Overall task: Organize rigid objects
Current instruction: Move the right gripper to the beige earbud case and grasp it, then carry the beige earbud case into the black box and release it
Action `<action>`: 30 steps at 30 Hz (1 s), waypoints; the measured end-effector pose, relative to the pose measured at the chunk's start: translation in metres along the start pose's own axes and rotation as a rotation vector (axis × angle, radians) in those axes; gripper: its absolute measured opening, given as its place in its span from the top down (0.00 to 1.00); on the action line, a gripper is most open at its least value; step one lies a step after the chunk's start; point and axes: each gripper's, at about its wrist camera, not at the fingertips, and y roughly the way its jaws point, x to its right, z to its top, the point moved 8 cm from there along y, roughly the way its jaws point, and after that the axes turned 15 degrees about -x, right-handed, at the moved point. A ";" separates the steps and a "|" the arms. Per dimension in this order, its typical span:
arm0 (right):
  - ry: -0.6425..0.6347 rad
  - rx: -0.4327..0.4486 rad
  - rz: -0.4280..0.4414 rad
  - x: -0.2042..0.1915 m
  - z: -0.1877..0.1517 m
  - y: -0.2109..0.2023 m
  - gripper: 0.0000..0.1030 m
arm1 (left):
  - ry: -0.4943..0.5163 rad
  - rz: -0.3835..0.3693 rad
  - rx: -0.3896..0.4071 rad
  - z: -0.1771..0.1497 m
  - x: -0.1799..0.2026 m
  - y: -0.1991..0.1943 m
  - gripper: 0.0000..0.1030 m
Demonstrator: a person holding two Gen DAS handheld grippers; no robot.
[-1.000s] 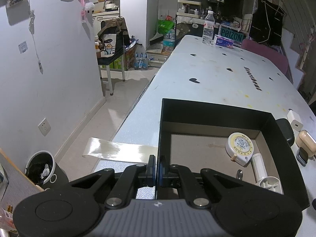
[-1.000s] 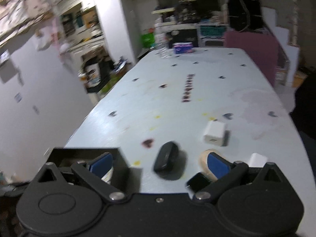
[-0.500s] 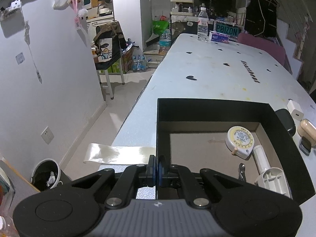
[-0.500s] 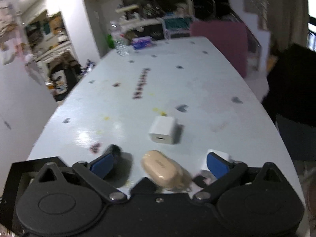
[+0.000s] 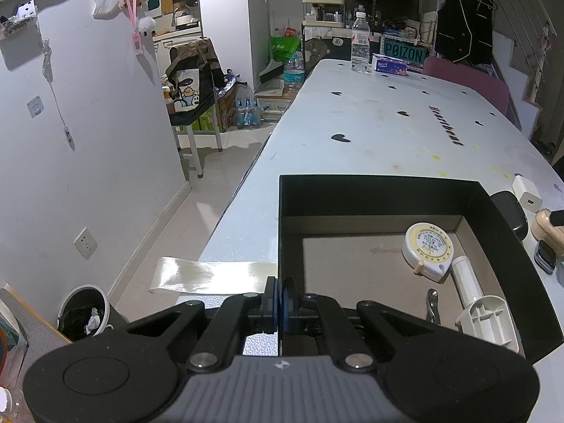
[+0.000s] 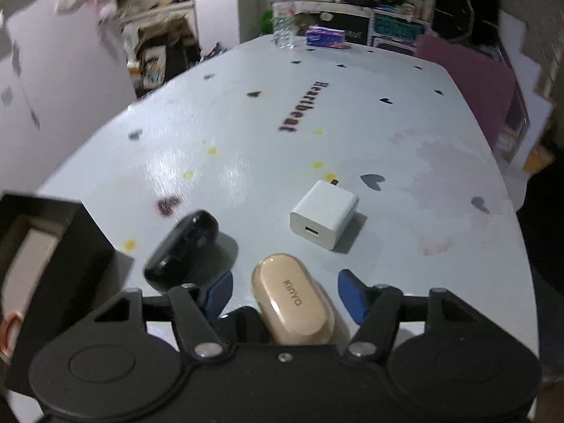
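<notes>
My left gripper (image 5: 281, 303) is shut on the near left wall of the open black box (image 5: 387, 194). Inside the box lie a round white tape measure (image 5: 428, 250), a white plastic tube piece (image 5: 469, 285) and a small metal clip (image 5: 431, 306). To the right of the box, my right gripper (image 6: 285, 290) straddles a beige earbud case (image 6: 292, 299). Its jaws are closing, and a narrow gap still shows between each blue pad and the case. A black oval case (image 6: 183, 243) lies just left of it and a white charger cube (image 6: 324, 213) just beyond.
A small dark gadget (image 5: 544, 255) lies by the box's right wall. A water bottle (image 5: 360, 44) and a tissue box (image 5: 389, 65) stand at the table's far end, beside a pink chair (image 5: 469, 81). A glossy strip (image 5: 211, 276) overhangs the left table edge above a bin (image 5: 84, 313).
My right gripper came down and over from the black oval case to the beige case, and its jaws narrowed around it. The left gripper kept its hold on the box wall.
</notes>
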 end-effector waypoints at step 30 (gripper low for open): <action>0.148 0.151 0.216 -0.033 0.012 -0.073 0.56 | -0.001 -0.002 -0.001 0.000 0.000 0.000 0.98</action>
